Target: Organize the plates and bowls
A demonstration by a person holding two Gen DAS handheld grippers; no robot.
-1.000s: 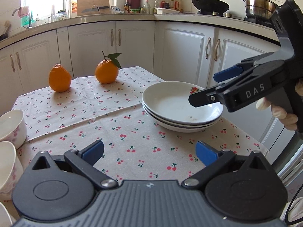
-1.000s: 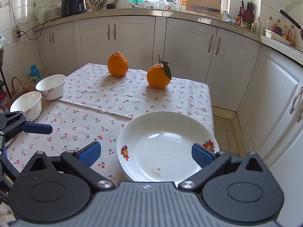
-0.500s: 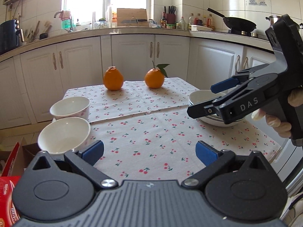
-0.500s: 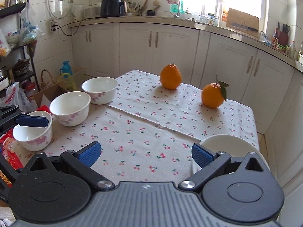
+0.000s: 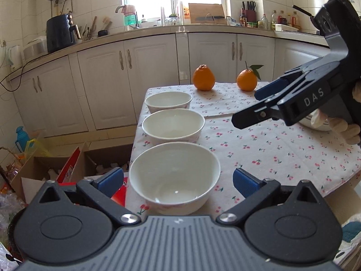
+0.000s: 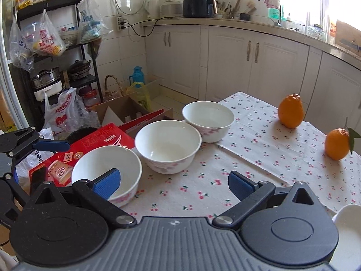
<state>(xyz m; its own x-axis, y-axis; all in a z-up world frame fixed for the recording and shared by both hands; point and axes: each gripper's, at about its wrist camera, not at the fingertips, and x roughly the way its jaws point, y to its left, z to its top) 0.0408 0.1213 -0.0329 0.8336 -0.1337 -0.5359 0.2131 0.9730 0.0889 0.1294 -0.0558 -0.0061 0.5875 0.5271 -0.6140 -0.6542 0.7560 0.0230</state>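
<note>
Three white bowls stand in a row along the left edge of the table. In the left wrist view my open left gripper (image 5: 178, 180) has the nearest bowl (image 5: 174, 174) between its spread fingers; I cannot tell if they touch it. Beyond it are the middle bowl (image 5: 173, 125) and the far bowl (image 5: 168, 100). My right gripper (image 5: 250, 106) hovers open above the cloth, held by a gloved hand, and hides most of the plate stack (image 5: 315, 123). In the right wrist view the right gripper (image 6: 173, 185) is open and empty, just right of the nearest bowl (image 6: 106, 171).
Two oranges (image 5: 203, 78) (image 5: 247, 80) sit at the far side of the cherry-print tablecloth (image 5: 270, 149). On the floor left of the table are a red box (image 6: 90, 144), an open cardboard box (image 6: 126, 110) and plastic bags. White cabinets line the back.
Both views have swung left, from the plate stack to the row of bowls. My left gripper now straddles the nearest bowl. Both grippers stay open.
</note>
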